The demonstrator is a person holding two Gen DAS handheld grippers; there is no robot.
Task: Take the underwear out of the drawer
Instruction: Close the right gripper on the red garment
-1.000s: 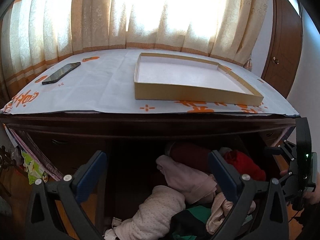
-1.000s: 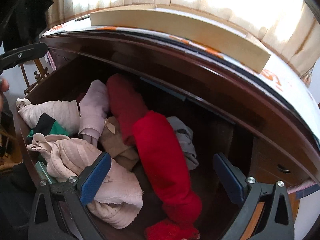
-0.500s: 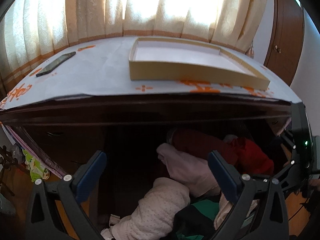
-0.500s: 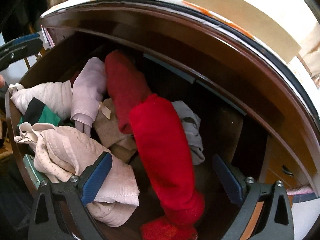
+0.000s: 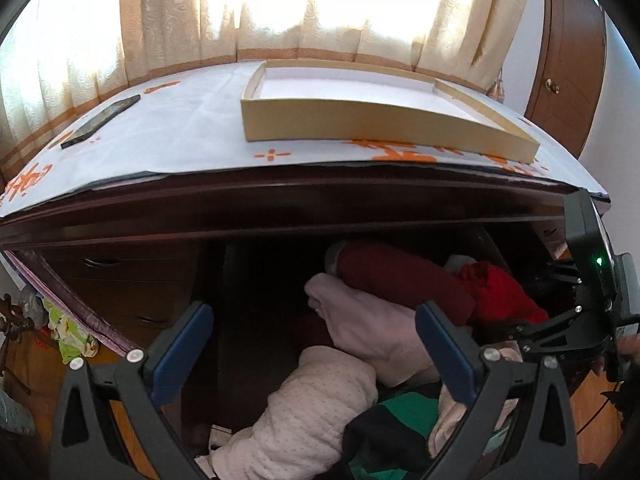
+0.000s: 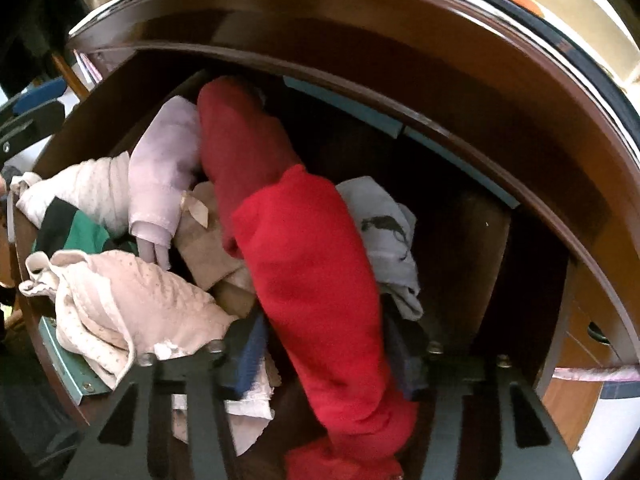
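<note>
The open drawer holds a heap of rolled underwear. A bright red roll lies down its middle, with a dark red roll behind it and pink pieces to the left. My right gripper points down over the red roll. Its jaws are closing, and both blue pads meet the roll's sides. My left gripper hangs open over the drawer's left part, above a dotted pink roll, holding nothing. In the left wrist view the right gripper sits by the bright red roll.
On the dresser top, covered with white paper, stand a shallow cardboard tray and a dark phone. Curtains hang behind. A wooden wardrobe door is at the right. A grey-white garment lies right of the red roll.
My right gripper has dropped toward the red roll and its jaws have come in from wide apart to the roll's sides. The left gripper has sunk slightly and stays open.
</note>
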